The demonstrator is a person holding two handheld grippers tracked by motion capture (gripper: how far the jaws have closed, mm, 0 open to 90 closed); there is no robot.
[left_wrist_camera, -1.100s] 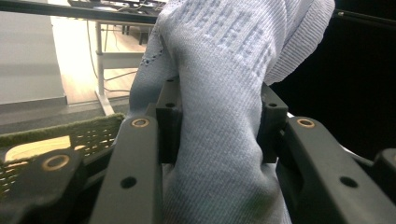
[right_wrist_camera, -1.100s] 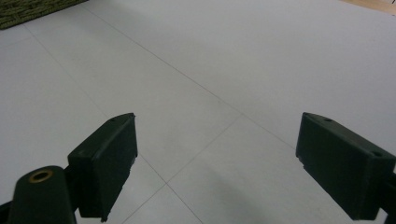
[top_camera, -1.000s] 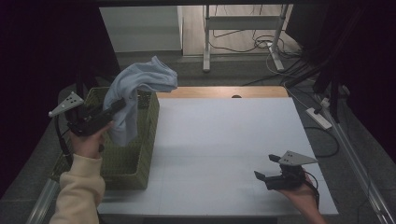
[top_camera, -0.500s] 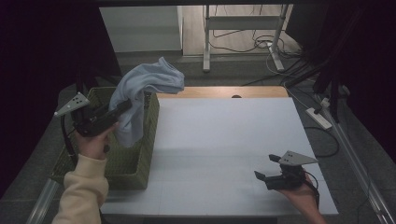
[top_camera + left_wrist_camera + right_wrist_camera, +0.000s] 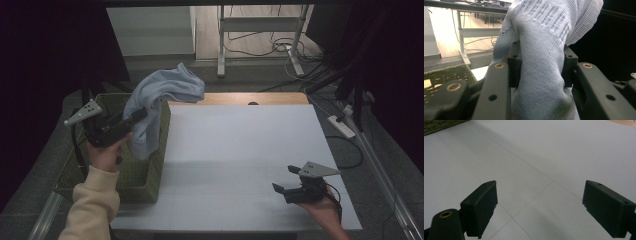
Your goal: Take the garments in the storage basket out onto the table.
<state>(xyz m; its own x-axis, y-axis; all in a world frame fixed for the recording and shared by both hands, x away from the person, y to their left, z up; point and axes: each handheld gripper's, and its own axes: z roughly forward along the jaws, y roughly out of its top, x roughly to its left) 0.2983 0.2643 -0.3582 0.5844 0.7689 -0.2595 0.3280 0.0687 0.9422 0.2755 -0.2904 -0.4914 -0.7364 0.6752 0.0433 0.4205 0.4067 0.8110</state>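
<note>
Left gripper (image 5: 142, 113): jaws clamped on a pale blue ribbed knit cloth (image 5: 161, 100), seen in my left gripper view bunched between both black pads (image 5: 514, 62). Compared with a second earlier, I had carried the cloth a little higher and toward 12 o'clock; more of it now hung free above the olive-green woven basket (image 5: 150, 172) at the table's 9 o'clock edge, with only the lower tail trailing down inside the near wall.

Right gripper (image 5: 285, 181): jaws stood wide apart with nothing between them, resting in my hand low over the white tabletop (image 5: 240, 150) at about 5 o'clock, unmoved.

Reading: I judged the lift-out nearly complete, the cloth almost clear of the basket rim. Next, the cloth could be swung toward 3 o'clock over the bare white surface, where my idle gripper waited to take a corner.
</note>
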